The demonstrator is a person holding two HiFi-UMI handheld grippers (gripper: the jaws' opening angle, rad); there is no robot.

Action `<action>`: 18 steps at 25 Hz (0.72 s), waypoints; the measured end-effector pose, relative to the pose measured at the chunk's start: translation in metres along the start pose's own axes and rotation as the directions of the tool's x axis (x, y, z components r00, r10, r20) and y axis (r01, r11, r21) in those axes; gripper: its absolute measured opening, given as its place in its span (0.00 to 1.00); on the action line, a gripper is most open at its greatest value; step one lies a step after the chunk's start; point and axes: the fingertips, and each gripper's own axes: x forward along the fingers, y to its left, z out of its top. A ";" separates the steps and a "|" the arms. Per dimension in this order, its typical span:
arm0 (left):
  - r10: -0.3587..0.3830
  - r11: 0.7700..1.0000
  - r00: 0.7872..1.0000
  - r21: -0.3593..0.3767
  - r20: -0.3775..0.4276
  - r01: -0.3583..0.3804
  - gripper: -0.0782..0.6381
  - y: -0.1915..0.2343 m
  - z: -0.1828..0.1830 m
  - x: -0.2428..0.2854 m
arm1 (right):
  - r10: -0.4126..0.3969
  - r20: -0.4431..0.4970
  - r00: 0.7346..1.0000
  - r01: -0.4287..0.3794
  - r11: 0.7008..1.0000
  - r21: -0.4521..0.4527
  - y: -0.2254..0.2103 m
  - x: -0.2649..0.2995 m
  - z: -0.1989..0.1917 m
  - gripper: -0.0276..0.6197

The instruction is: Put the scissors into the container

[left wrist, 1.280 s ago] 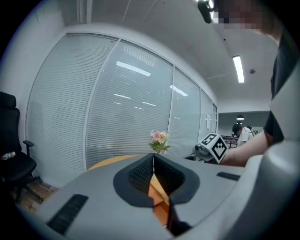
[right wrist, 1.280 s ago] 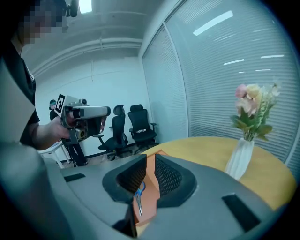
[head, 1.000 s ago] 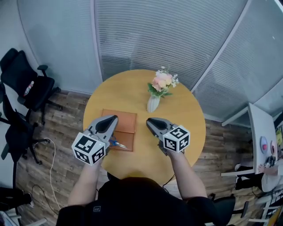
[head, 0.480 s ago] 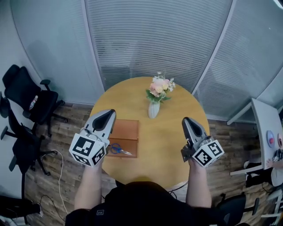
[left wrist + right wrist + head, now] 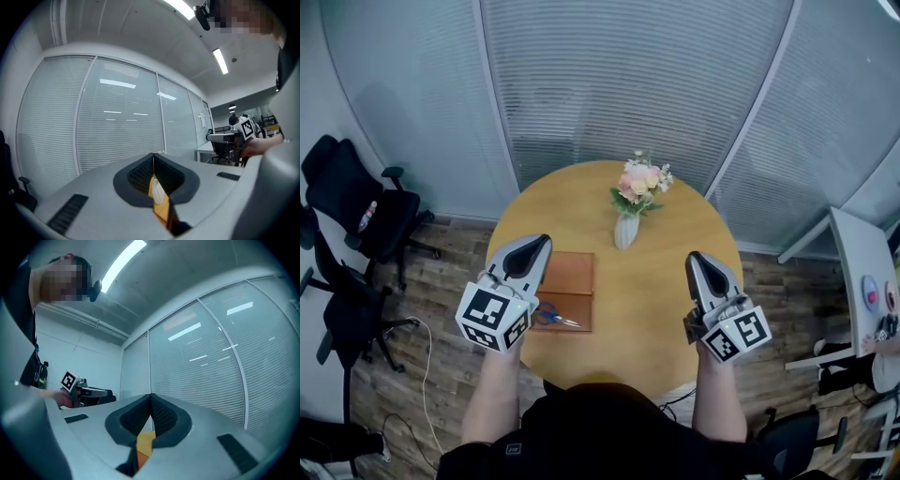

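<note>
The scissors, blue-handled, lie flat on the near half of a flat brown container on the round yellow table. My left gripper hovers over the container's left edge, and its marker cube covers part of the scissors' handles. It is shut and empty, with the jaws meeting at the tip. My right gripper is held over the table's right side, well away from the scissors. It is also shut with nothing in it.
A white vase of flowers stands behind the container near the table's middle. Black office chairs are on the wooden floor to the left. A white desk is at the right. Glass walls with blinds curve behind the table.
A second ago my right gripper was near the table's middle beside the container; it has moved out to the right. The left gripper has barely shifted. The scissors lie as before.
</note>
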 end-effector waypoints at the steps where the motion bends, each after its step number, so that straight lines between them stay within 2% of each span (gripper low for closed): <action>1: 0.000 1.000 1.000 -0.010 -0.008 0.000 0.13 0.000 -0.006 -0.002 | 0.007 -0.013 1.000 -0.007 1.000 0.004 0.004 0.002 -0.006 0.10; 6: 0.004 0.999 1.000 -0.034 -0.030 -0.005 0.13 0.002 -0.021 -0.008 | 0.051 -0.068 0.996 -0.052 0.999 -0.006 0.026 0.012 -0.026 0.10; 12: 0.015 0.999 1.000 -0.042 -0.028 -0.016 0.13 0.009 -0.023 -0.013 | 0.080 -0.088 0.993 -0.081 0.997 -0.014 0.039 0.019 -0.030 0.10; 18: 0.006 0.999 1.000 -0.052 -0.025 -0.007 0.13 0.008 -0.025 -0.010 | 0.111 -0.111 0.988 -0.110 0.994 0.015 0.050 0.022 -0.041 0.09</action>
